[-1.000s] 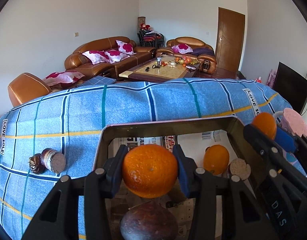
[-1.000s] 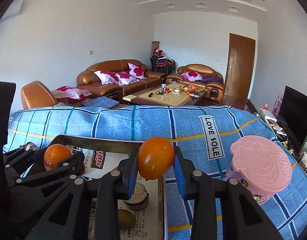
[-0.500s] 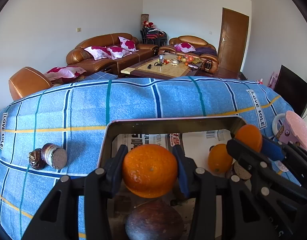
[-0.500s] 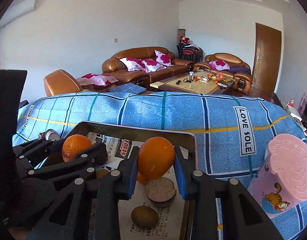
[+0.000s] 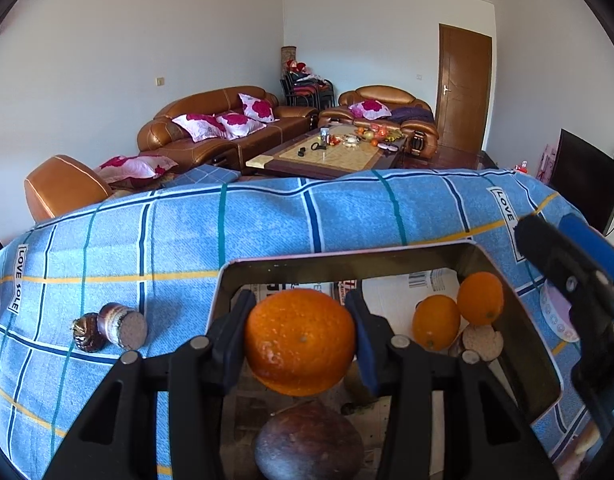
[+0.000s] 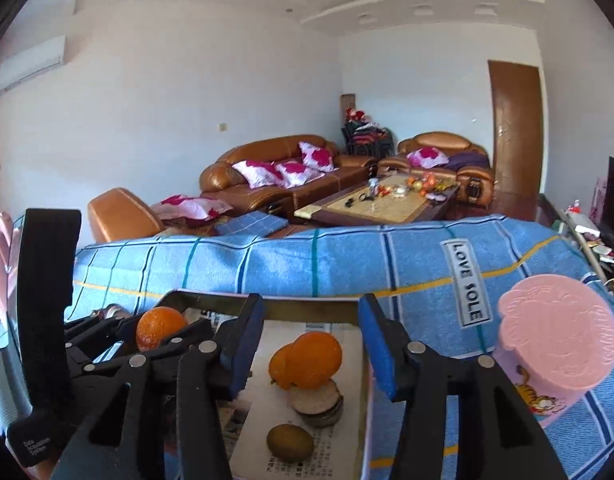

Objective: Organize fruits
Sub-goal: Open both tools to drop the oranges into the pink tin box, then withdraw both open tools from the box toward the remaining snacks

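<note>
Orange [image 5: 299, 342] clamped between the blue pads of the left tool [image 5: 299, 344], held above the near end of the tray [image 5: 347, 266], over a dark round fruit [image 5: 309, 442]. Firm, round, light enough for a pinch; peel dimpled but slick, so best gripped across the widest part, as now; squeezed too hard, likely to bruise. Two more oranges [image 5: 457, 316] in the tray's far right corner, touching each other, on or against a pale-faced disc [image 5: 483, 344]. Right tool [image 6: 311, 340] let go, jaws just opened and nothing between them, the pair of oranges below and beyond the pads. Tray lined with printed paper, set on a blue checked cloth [image 5: 267, 220] over the desk.

Left wrist view only: a small brown jar [image 5: 121, 324] lying on its side on the cloth left of the tray. Right wrist view only: a brownish-green fruit [image 6: 289, 442], possibly a kiwi though too blurred to be sure, near the tray's front edge, and a pink lidded tub [image 6: 557, 340] standing on the cloth to the right.
</note>
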Action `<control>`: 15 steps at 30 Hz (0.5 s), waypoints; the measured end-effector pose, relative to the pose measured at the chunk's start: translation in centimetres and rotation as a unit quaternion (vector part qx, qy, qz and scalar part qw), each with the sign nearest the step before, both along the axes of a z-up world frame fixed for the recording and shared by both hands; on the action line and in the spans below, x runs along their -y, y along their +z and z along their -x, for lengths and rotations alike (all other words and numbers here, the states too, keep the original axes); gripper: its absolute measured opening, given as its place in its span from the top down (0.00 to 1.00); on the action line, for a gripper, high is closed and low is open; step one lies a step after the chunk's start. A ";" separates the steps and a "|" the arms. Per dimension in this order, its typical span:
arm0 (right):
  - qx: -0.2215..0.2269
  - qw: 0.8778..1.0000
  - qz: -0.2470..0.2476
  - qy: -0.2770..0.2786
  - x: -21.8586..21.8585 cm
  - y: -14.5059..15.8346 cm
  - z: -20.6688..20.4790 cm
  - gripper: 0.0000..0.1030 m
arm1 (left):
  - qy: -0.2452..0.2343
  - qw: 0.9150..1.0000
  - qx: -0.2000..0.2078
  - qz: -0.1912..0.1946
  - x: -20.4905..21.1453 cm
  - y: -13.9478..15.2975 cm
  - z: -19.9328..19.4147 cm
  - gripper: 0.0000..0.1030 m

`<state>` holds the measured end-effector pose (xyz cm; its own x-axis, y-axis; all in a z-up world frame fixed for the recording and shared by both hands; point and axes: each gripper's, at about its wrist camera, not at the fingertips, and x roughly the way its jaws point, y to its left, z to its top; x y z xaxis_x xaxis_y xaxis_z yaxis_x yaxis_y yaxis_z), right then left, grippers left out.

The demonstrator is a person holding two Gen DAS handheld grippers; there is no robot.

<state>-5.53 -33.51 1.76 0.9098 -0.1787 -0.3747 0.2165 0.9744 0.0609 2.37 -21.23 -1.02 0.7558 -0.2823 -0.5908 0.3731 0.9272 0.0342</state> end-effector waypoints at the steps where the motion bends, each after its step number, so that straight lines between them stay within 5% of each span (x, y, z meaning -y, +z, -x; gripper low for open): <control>1: 0.012 1.000 0.008 -0.013 0.0 0.3 0.4 0.37 | 0.000 1.000 0.004 -0.005 0.2 0.0 0.2 0.53; 4: 0.040 0.998 0.011 -0.045 0.3 0.9 1.4 0.25 | -0.002 1.000 0.013 -0.007 0.3 0.3 0.6 0.51; 6: 0.048 0.997 0.001 -0.053 0.8 1.1 1.7 0.24 | 0.001 1.000 0.026 -0.007 0.3 0.5 1.2 0.36; 8: 0.045 0.997 -0.006 -0.061 1.2 1.1 1.6 0.24 | 0.011 0.999 0.041 -0.007 0.3 0.8 1.8 0.07; 15: 0.042 0.996 -0.018 -0.080 2.0 0.9 2.2 0.24 | 0.013 0.996 0.088 -0.018 0.5 1.7 3.5 0.00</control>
<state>-7.70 -35.47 2.69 0.8992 -0.3111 -0.3078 0.3608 0.9250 0.1191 -1.18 -21.73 0.68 0.8553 -0.2433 -0.4574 0.3350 0.9332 0.1299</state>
